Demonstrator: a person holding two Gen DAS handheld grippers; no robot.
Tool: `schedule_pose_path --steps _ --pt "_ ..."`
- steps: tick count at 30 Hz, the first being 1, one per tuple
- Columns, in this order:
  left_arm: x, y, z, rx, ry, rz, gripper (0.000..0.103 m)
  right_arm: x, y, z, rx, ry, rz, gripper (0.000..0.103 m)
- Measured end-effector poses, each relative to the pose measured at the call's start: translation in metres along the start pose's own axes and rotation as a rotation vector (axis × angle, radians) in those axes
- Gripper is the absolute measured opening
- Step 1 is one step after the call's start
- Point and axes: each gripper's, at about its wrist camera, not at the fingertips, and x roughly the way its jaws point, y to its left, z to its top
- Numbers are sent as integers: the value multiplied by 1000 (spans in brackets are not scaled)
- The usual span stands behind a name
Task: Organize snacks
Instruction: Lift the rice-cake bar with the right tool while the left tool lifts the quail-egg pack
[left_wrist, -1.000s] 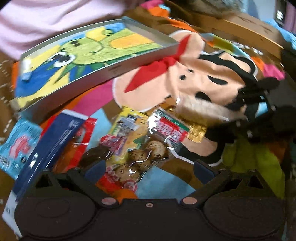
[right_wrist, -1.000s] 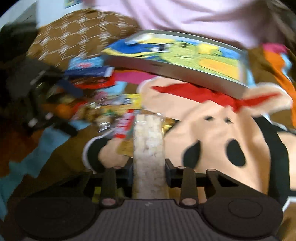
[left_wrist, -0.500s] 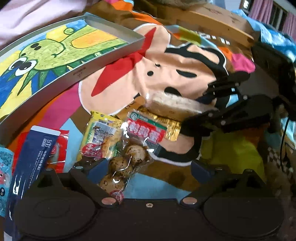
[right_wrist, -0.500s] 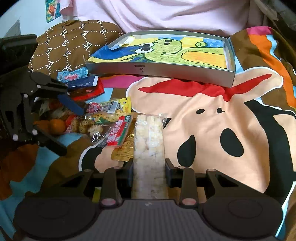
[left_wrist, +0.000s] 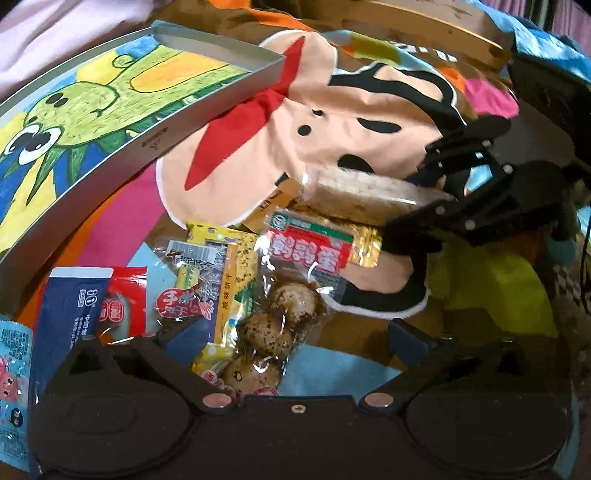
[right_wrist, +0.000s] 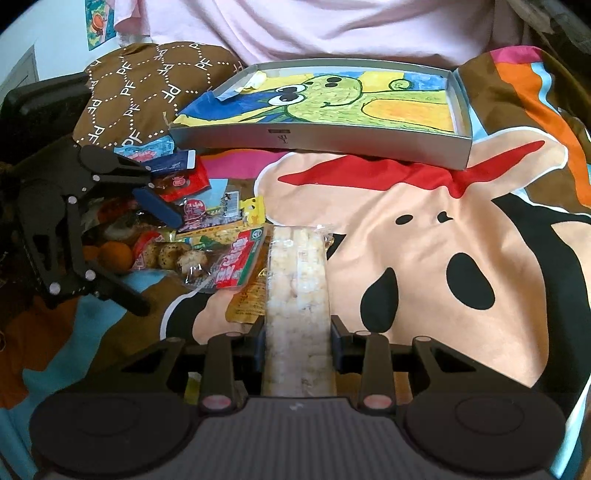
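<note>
On a cartoon-print blanket (right_wrist: 424, 236), a heap of snack packets lies in front of a shallow grey tray (right_wrist: 325, 138) lined with a crayon drawing. Right gripper (right_wrist: 297, 341): jaws clenched on a clear-wrapped puffed rice bar (right_wrist: 297, 280), gripped at its near end so that the far end points across the blanket toward the tray, the likely destination. Left gripper (left_wrist: 295, 338): jaws spread wide, just reopened after a slight narrowing, and holding nothing; the pack of speckled quail eggs (left_wrist: 280, 317) lies between its blue pads (left_wrist: 186, 334) without being pressed, which suggests it is the next item to be taken. Around the egg pack lie a yellow packet (left_wrist: 221, 266), a red sachet (left_wrist: 122, 306), a navy sachet (left_wrist: 68, 314) and a gold-foil packet (left_wrist: 364, 242), all still outside the tray. The tray holds no snacks yet, so the sorting appears to be at an early stage.
</note>
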Motion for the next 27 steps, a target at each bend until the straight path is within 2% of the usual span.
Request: schedule_pose_path --steps 6,9,15,18,24,27 --pt "-6 -4 -4 -96 23 -42 102 0 0 -1 20 -6 3 39" --pt "-5 -6 -11 -183 50 -67 102 -1 -1 -4 36 -11 6 39" --pt "-10 -3 -14 -275 41 -55 100 -6 -1 -8 43 -13 17 42" --pt "3 4 -17 -258 84 -6 100 -7 -1 -8 45 -12 19 43" --pt "10 7 -17 -233 69 -24 102 -4 2 -5 35 -3 20 48" --pt "7 6 -20 -265 53 -14 94 1 4 -3 41 5 12 51"
